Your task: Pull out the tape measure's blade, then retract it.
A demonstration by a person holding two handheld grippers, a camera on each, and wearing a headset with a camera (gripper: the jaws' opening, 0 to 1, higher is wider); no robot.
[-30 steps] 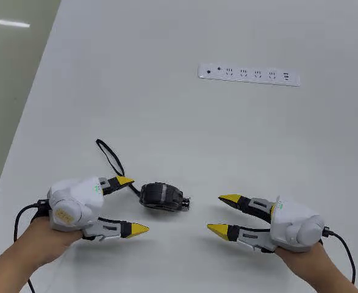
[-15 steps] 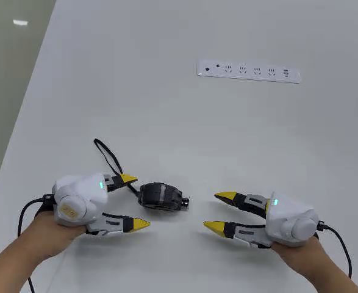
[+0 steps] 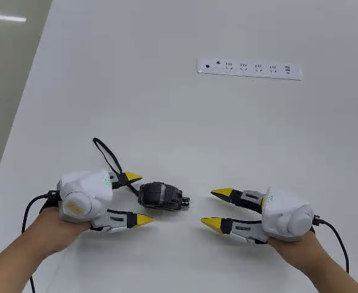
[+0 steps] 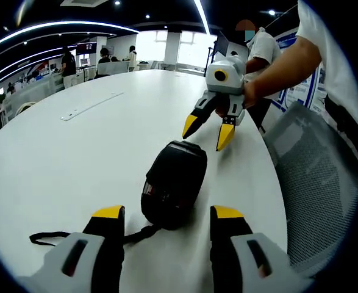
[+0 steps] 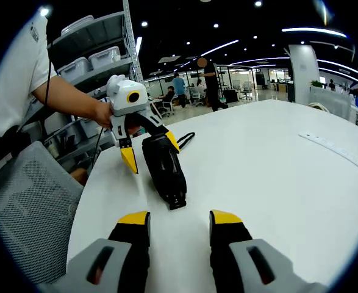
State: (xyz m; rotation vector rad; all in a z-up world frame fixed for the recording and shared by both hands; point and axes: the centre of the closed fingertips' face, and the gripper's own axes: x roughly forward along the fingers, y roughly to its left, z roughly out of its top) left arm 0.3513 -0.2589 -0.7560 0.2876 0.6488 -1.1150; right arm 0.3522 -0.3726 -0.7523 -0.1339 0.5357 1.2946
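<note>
Flanking the tape measure (image 3: 160, 196) on the table (image 3: 166, 91) with spread jaws, the left gripper (image 3: 138, 198) hasn't clamped, so the right gripper (image 3: 215, 208) (spread too, short of it) could drag the loose case.

Beyond the tape measure (image 3: 161, 196) the white table (image 3: 185, 122) lies bare as far as the power strip (image 3: 249, 68), well apart from it. At its left end the left gripper (image 3: 139, 198) blocks the way, jaws spread just at the case, and the black strap (image 3: 108, 155) trails off to the far left. At its right end, bare table separates it from the right gripper (image 3: 214, 208), whose parted jaws point at it.
</note>
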